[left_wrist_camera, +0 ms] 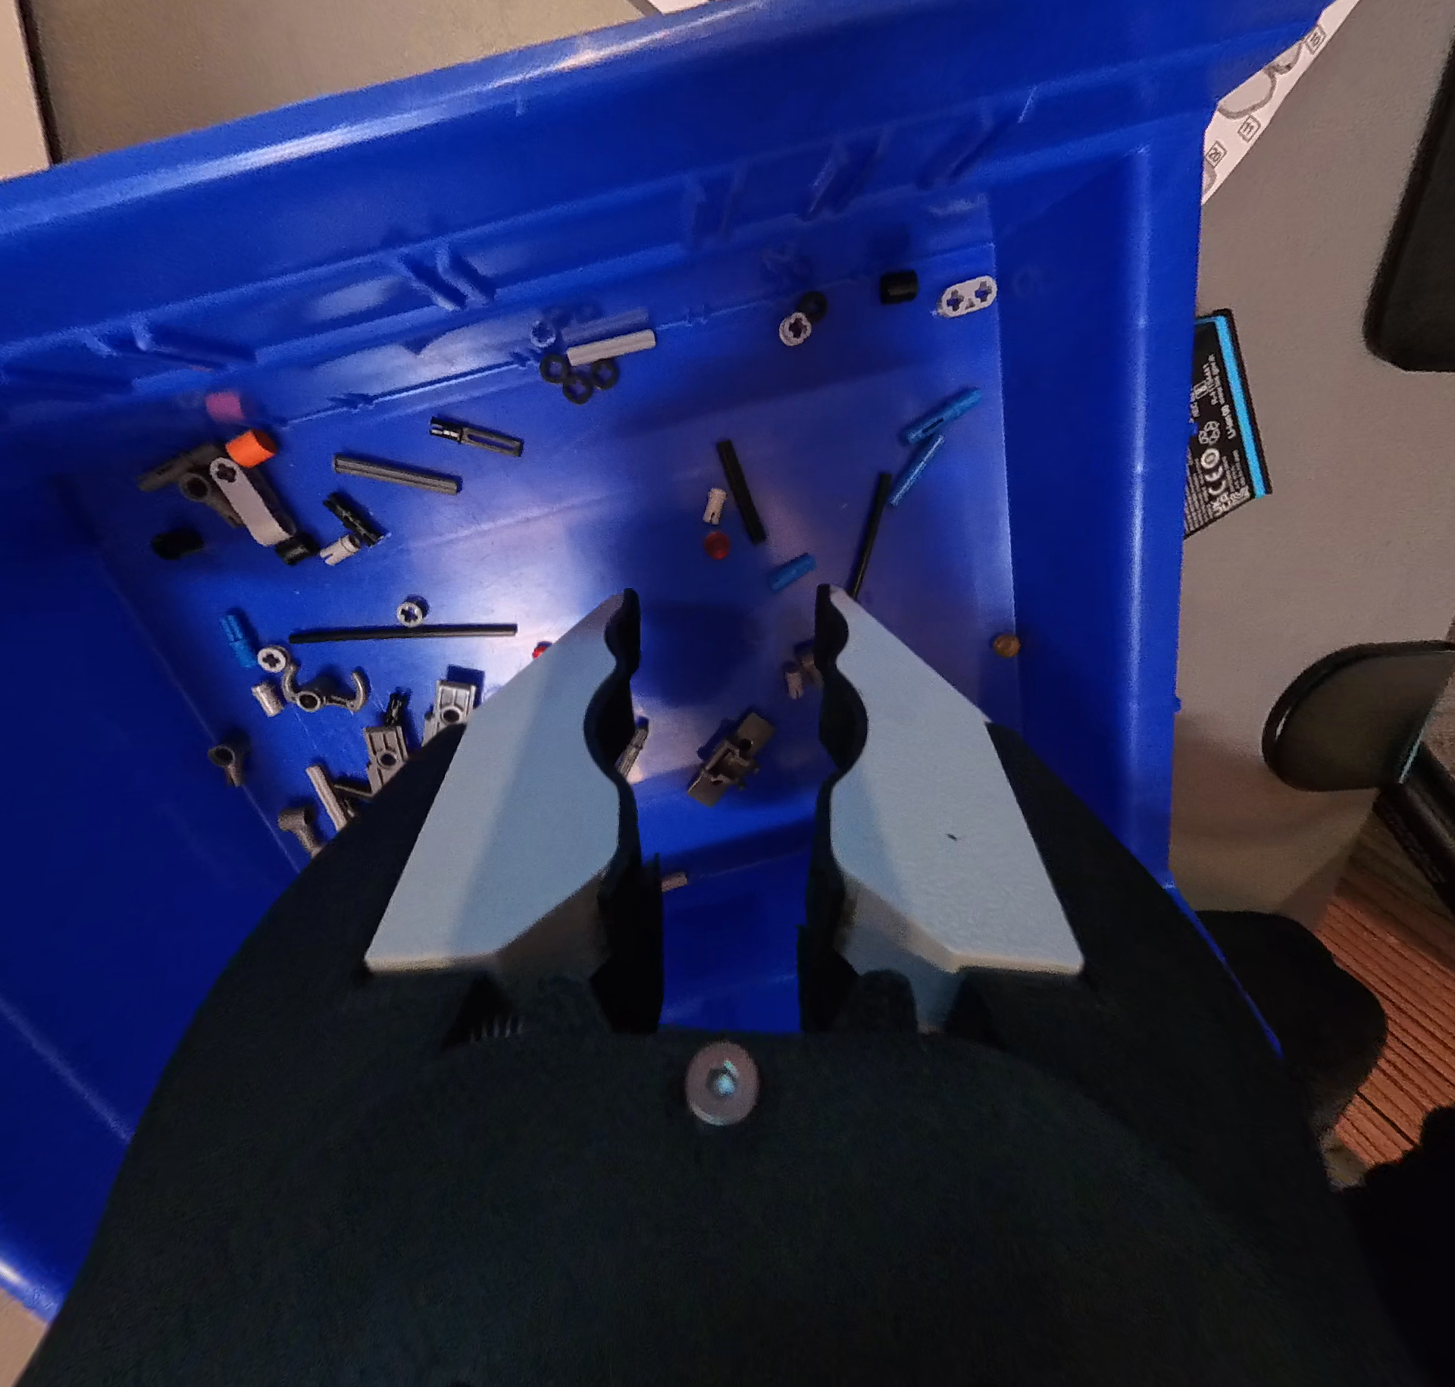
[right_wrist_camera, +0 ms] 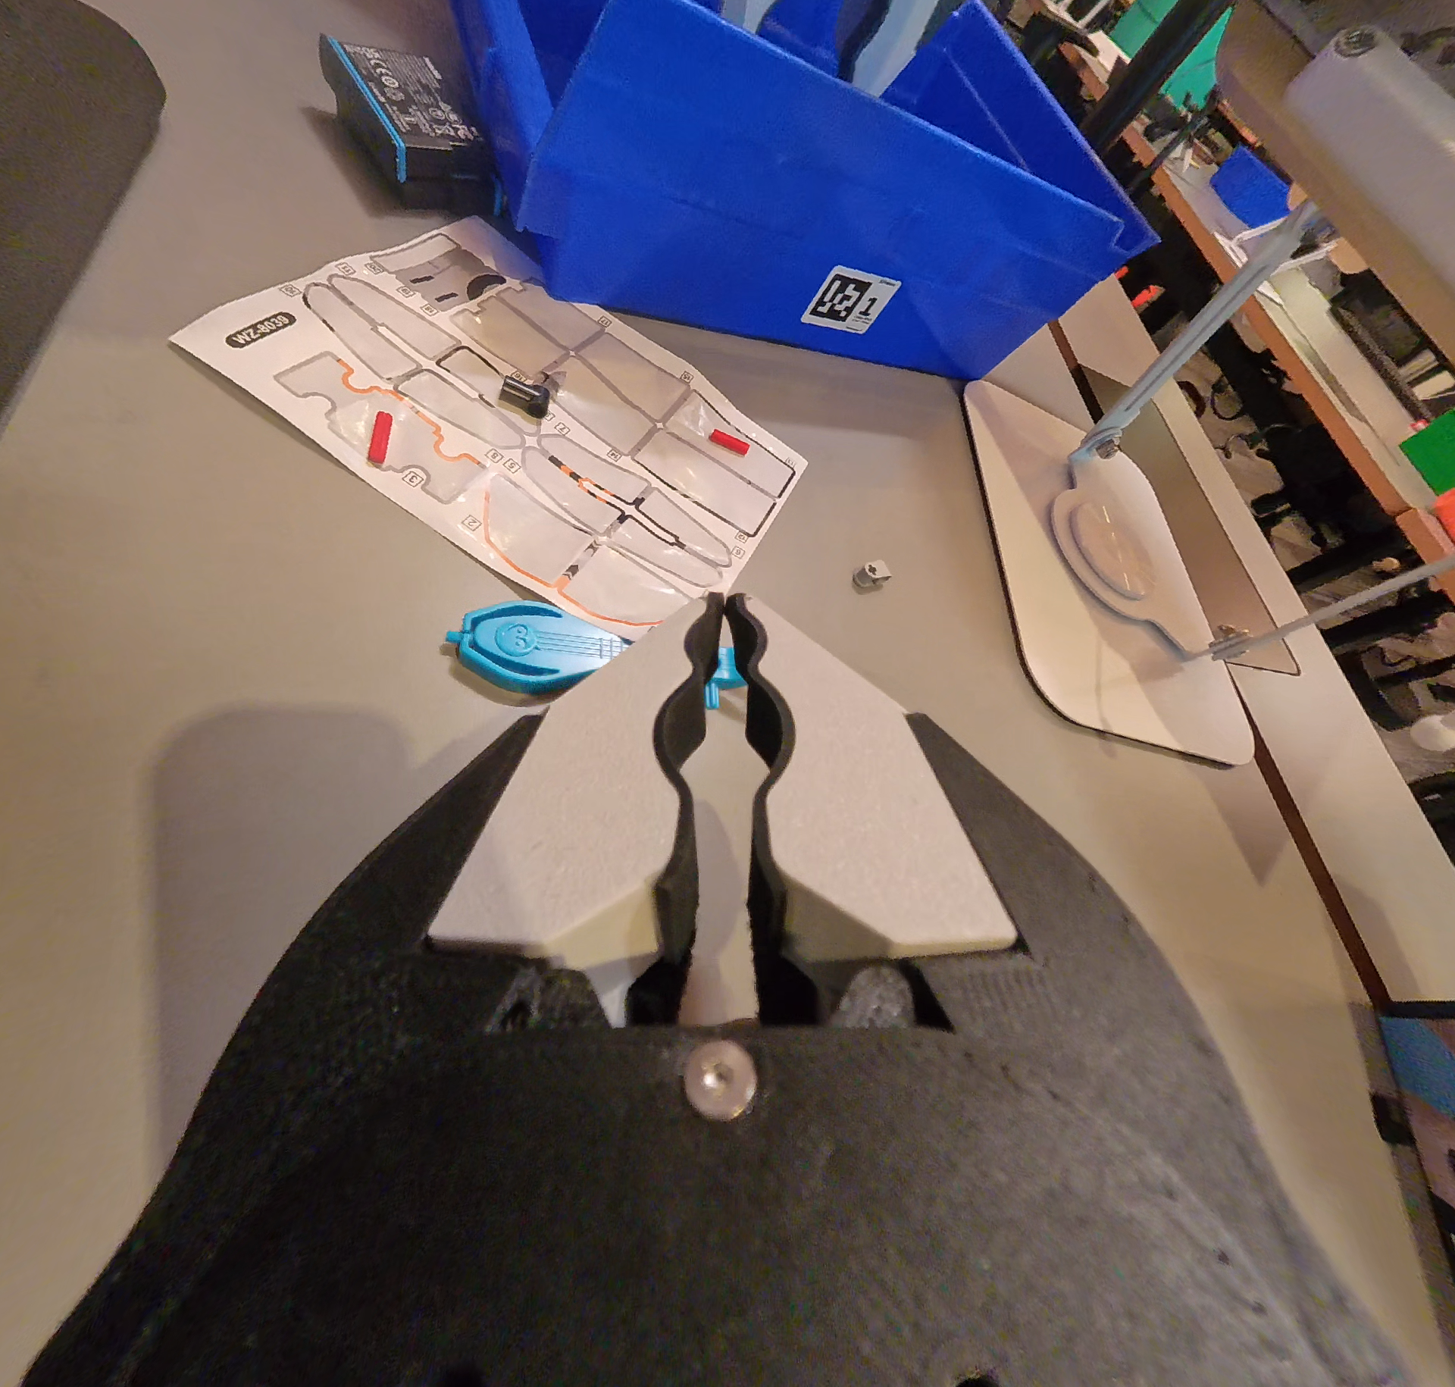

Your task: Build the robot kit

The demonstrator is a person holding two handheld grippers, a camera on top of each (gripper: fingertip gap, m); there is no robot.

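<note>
Over the bin: left claw [left_wrist_camera: 724, 609] hangs above the floor of a blue bin [left_wrist_camera: 551, 136], jaws spread wide with nothing between them.
Bin contents: small building-toy parts lie scattered on the floor, such as black axles, grey connectors and blue pins.
Nearest parts, left claw: a dark grey connector block [left_wrist_camera: 728, 755] shows in the gap between the fingers, lower centre of the left wrist frame; a small blue pin [left_wrist_camera: 790, 571] lies just above the right fingertip.
Long axes: a long black axle [left_wrist_camera: 401, 631] runs almost level, left of the left fingertip; a shorter black axle [left_wrist_camera: 740, 491] runs steeply, above the gap.
Height over parts: cannot tell whether the fingertips touch the bin floor.
Right claw: right claw [right_wrist_camera: 724, 601] is drawn nearly closed, only a thin slit between the tips, and holds nothing visible.
Right claw surroundings: it points over the grey surface [right_wrist_camera: 236, 562] toward a sticker sheet [right_wrist_camera: 488, 420]; a turquoise guitar-shaped piece [right_wrist_camera: 527, 644] lies just left of the tips, partly hidden behind the fingers, long axis roughly level.
Elsewhere on the surface: a small grey connector [right_wrist_camera: 870, 573] sits right of the tips; two red pieces and a black one rest on the sheet; a blue bin stands in the upper centre.
</note>
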